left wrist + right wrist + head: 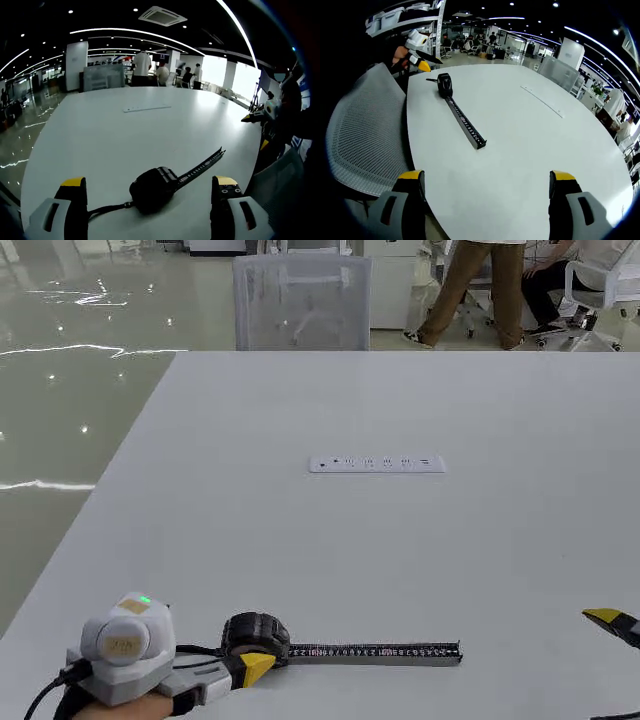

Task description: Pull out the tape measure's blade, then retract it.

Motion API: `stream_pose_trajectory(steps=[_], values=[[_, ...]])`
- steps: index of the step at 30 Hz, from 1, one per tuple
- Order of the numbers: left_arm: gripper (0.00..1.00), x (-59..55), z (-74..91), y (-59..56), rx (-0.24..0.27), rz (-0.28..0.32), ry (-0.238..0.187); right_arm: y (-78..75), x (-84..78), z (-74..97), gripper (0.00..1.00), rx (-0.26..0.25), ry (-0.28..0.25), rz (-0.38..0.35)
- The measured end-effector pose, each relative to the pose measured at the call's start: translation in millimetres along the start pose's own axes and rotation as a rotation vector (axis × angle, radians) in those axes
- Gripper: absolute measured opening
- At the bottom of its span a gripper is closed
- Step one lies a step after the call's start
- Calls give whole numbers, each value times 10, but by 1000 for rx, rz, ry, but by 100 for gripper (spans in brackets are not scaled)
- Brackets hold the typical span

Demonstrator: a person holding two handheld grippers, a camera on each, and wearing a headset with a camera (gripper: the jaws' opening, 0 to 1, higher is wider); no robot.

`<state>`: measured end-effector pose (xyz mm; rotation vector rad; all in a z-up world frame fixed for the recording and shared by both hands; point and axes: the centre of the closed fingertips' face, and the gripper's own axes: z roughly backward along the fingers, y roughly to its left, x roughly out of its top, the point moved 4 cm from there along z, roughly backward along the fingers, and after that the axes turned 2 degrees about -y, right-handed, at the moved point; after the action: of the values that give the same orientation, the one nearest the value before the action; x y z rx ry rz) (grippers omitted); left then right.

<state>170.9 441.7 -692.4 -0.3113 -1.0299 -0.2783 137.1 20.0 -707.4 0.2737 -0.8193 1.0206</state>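
Note:
A black tape measure point(255, 634) lies on the white table point(400, 560) near its front edge. Its blade point(375, 651) is pulled out flat to the right, and its hook end rests on the table. My left gripper point(246, 664) is open, and the case point(152, 188) sits between its yellow-tipped jaws without touching either. A black wrist cord point(106, 209) trails from the case. My right gripper point(611, 621) is open and well off to the right of the blade's end point(480, 144), holding nothing. In the right gripper view, my right gripper point(487, 176) faces the case point(444, 83) and the left gripper point(418, 61) beyond it.
A white power strip point(377, 464) lies flat in the middle of the table. A grey mesh chair point(301, 302) stands at the far edge, another mesh chair point(360, 135) at the near side. People point(482, 288) stand and sit beyond the table at the back right.

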Motion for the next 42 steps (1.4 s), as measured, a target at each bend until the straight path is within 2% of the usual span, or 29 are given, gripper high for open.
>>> stream_pose_trajectory(steps=[1,3,4,5,7,8,9,11,14,15,17,20,23,24,25,26,27,28,29,30,31,32,34,38,42], values=[[100,33,-39,-34,3,4,-9,-19,32,-33,100,12,2,11],[100,15,-135,-75,14,10,-10,-12,93,-95,100,34,7,19],[100,-17,-178,-83,22,16,-7,5,124,-122,100,51,2,17],[100,-55,-229,-90,43,57,-4,7,150,-160,100,68,6,24],[100,-119,-276,-90,74,59,2,8,167,-210,100,84,30,48],[100,-161,-284,-48,134,52,-8,7,201,-246,100,92,30,60],[100,-193,-290,-40,153,56,-11,16,226,-268,100,97,32,64],[100,-267,-301,-13,177,40,-14,4,266,-322,100,115,39,78],[100,-274,-328,62,197,59,-8,-9,318,-388,100,131,48,99],[100,-256,-327,82,213,54,-19,-12,341,-420,100,141,49,103],[100,-237,-361,96,211,40,-37,-23,366,-473,100,149,52,109],[100,-230,-405,77,202,35,-45,9,399,-560,94,193,65,144],[100,-323,-422,47,190,81,-49,13,406,-683,91,227,92,170],[100,-364,-432,30,181,84,-38,15,410,-715,89,236,96,176],[100,-412,-455,13,172,107,-2,19,413,-761,87,251,101,194],[100,-403,-480,8,170,93,-12,19,410,-796,85,260,106,201],[100,-411,-501,-13,154,42,-4,22,402,-828,83,271,118,206],[100,-434,-521,-61,147,26,7,27,393,-883,82,282,132,218],[100,-452,-537,-96,136,40,12,27,389,-922,82,290,137,231],[100,-471,-553,-139,117,30,19,31,380,-953,81,303,147,243],[100,-487,-563,-174,113,-1,27,31,372,-999,80,318,160,255],[100,-494,-562,-195,114,-3,30,27,370,-1028,80,322,165,257],[100,-464,-562,-232,103,-12,15,19,352,-1090,78,337,192,263],[100,-467,-564,-208,100,-6,13,38,350,-1170,73,373,220,279],[100,-471,-553,-150,113,21,7,81,343,-1215,61,412,252,283]])
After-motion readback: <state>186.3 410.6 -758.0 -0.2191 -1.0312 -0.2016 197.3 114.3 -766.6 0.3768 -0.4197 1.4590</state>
